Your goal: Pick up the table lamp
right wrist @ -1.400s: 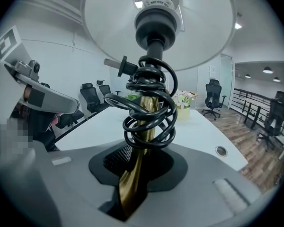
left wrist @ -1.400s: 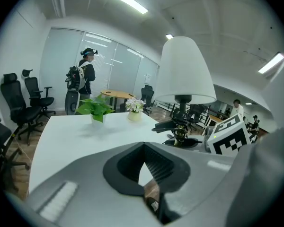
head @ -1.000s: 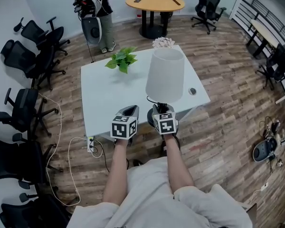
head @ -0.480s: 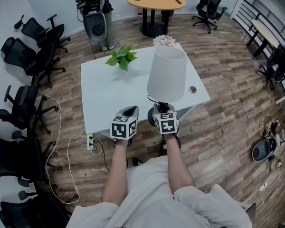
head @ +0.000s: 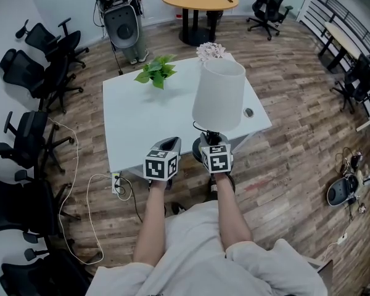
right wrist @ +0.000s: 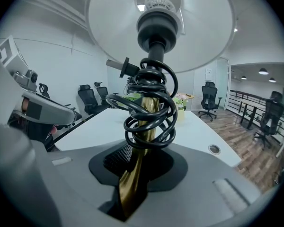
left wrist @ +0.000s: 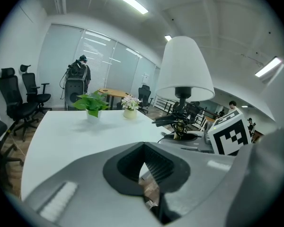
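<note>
The right tongs (right wrist: 135, 174) are clamped on the brass stem (right wrist: 132, 183) of the table lamp (head: 217, 94), just below a black cord (right wrist: 149, 112) coiled round that stem. The left tongs (left wrist: 144, 167) have their jaws together with nothing between them, and hang just left of the lamp at the near edge of the white desk (head: 142, 122). The lamp stands upright at the desk's near right side, its white shade above the right tongs. On the desk's far side stand a green plant (head: 153, 73) and, to its right, a pot of pale flowers (head: 209, 51). Black office chairs (head: 31, 73) line the left wall.
</note>
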